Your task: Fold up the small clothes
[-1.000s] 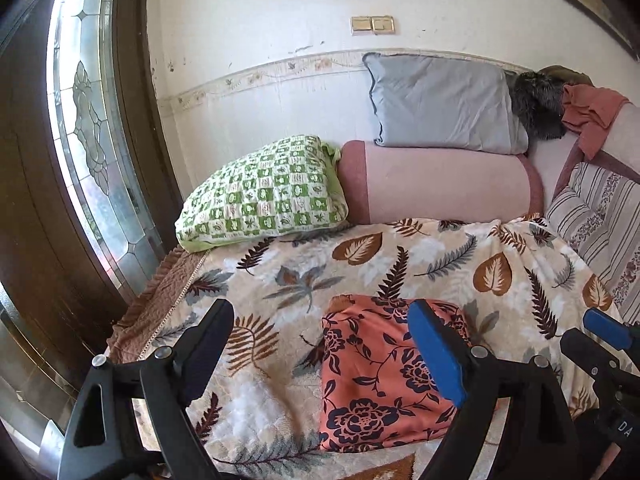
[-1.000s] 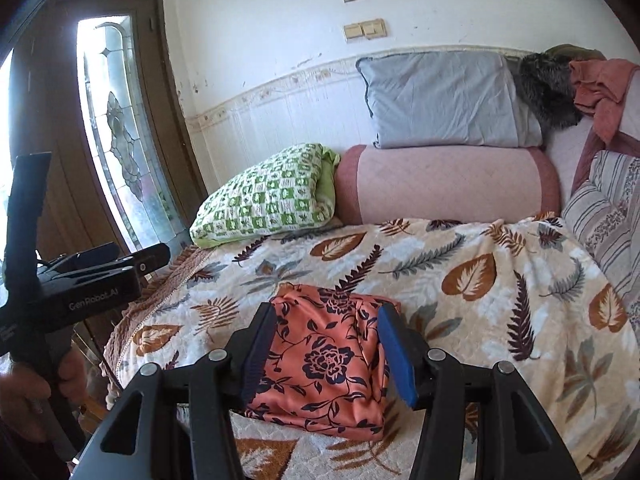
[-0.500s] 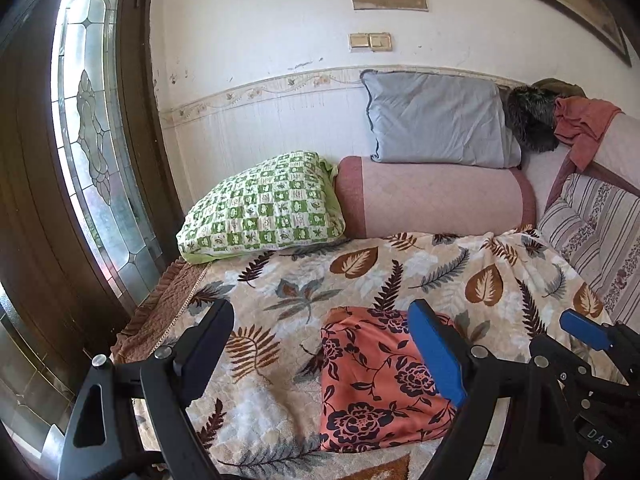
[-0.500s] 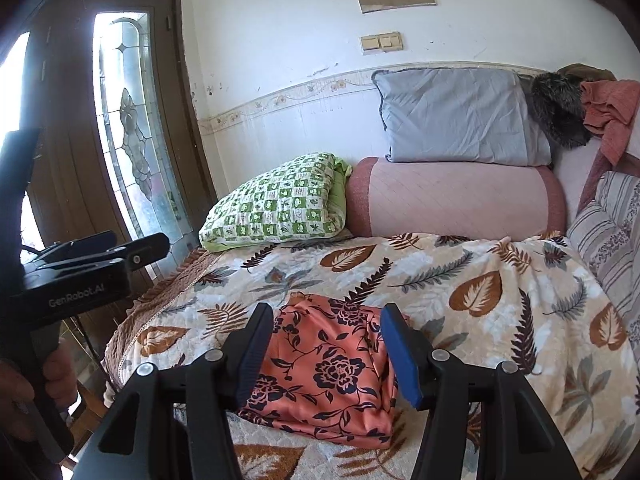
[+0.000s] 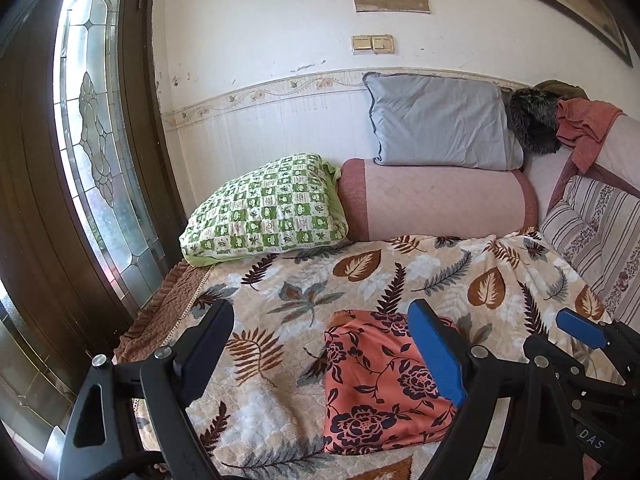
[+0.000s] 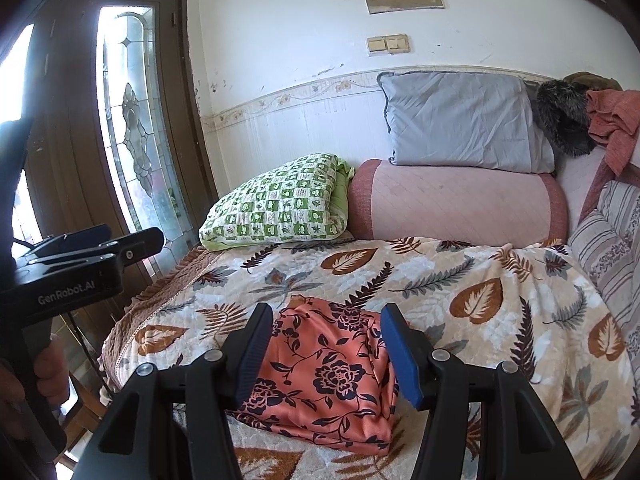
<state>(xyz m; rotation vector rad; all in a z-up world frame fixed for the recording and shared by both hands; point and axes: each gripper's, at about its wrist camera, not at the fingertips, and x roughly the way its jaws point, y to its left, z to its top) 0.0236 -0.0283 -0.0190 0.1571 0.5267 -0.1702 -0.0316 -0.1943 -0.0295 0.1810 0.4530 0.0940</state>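
Note:
A folded orange garment with dark flowers (image 5: 372, 384) (image 6: 320, 376) lies flat on the leaf-patterned blanket (image 5: 360, 280) near the bed's front edge. My left gripper (image 5: 320, 308) hovers in front of it, open wide. Its blue-padded finger (image 5: 436, 356) overlaps the garment's right side and its dark finger stands well to the left. My right gripper (image 6: 327, 312) is open too, and the garment shows between its fingers without the pads pressing it. Each gripper shows in the other's view: the right one (image 5: 580, 332) and the left one (image 6: 80, 248), held by a hand (image 6: 24, 380).
A green checked pillow (image 5: 260, 212), a pink bolster (image 5: 436, 204) and a grey pillow (image 5: 440, 124) line the back wall. Striped cushions (image 5: 600, 232) and heaped clothes (image 5: 580, 128) stand at the right. A wooden door with leaded glass (image 5: 92, 160) borders the bed's left edge.

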